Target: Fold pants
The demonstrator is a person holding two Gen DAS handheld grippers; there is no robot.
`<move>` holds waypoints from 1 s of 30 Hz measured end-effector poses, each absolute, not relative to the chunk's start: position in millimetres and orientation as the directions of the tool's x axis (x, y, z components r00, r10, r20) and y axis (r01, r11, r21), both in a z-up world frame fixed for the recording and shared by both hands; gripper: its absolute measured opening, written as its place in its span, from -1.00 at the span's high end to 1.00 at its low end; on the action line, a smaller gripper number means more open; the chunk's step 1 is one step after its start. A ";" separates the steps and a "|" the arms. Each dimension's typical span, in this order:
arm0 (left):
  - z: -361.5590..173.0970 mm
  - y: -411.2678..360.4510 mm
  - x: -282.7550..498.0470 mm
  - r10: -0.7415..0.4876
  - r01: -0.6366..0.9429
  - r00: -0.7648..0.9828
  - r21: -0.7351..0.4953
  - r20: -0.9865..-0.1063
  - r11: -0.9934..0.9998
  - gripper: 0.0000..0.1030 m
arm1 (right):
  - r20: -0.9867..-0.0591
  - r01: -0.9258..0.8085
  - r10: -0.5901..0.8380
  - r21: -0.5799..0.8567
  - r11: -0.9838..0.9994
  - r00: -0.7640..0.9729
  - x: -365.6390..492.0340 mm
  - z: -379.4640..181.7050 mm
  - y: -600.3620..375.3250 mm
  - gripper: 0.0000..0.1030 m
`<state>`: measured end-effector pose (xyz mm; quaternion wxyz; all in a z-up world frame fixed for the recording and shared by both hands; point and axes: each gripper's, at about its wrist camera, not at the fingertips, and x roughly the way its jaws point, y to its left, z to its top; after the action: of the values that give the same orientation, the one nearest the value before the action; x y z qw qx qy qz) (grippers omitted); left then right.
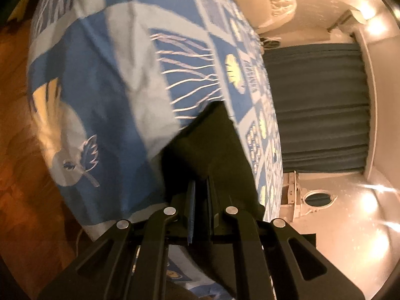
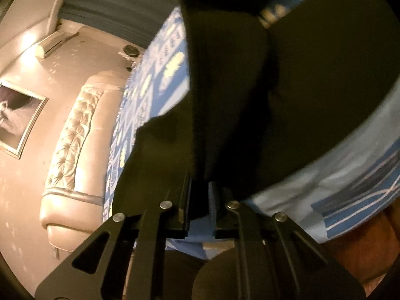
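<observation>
Left gripper (image 1: 200, 187) and right gripper (image 2: 200, 187) each clamped on dark pants (image 2: 237, 100) above bed (image 1: 100, 87); folding unfinished.

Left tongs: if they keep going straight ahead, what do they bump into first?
The left tongs are shut on the black pants, so they meet that cloth first; beyond lies the blue patterned bedspread. Depth is hard to judge.

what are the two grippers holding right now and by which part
Both hold the black pants. The left gripper is shut on a narrow end of the pants; the right gripper pinches a fold of them. Which exact part cannot be told.
</observation>
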<state>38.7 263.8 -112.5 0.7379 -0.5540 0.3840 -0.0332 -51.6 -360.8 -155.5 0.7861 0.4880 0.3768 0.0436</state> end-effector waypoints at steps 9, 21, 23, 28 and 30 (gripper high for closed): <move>-101.6 265.9 27.8 -0.466 -0.310 0.679 -0.797 -0.567 0.519 0.07 | -0.499 0.281 0.344 0.807 0.520 0.795 -57.8 -113.8 -404.5 -0.11; -56.9 212.7 75.4 -0.421 -0.204 0.679 -0.706 -0.601 0.679 -0.66 | -0.319 0.319 0.266 0.947 0.047 0.909 35.3 -152.6 -531.9 -0.57; -65.2 198.4 90.3 -0.422 -0.210 0.655 -0.688 -0.627 0.695 -0.66 | -0.289 0.312 0.276 0.949 -0.041 0.917 54.0 -174.4 -539.6 -0.57; -87.2 180.1 99.4 -0.423 -0.261 0.596 -0.663 -0.683 0.702 -0.66 | -0.304 0.331 0.252 0.941 -0.070 0.919 70.6 -190.9 -559.1 0.73; -91.1 181.1 96.8 -0.430 -0.269 0.596 -0.674 -0.678 0.688 -0.66 | -0.331 0.334 0.243 0.942 0.030 0.912 67.8 -172.9 -571.4 0.78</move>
<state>96.8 181.1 -91.1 0.8030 -0.3916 0.4464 -0.0501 67.8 -571.4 -172.9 0.6868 0.6957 0.2077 -0.0331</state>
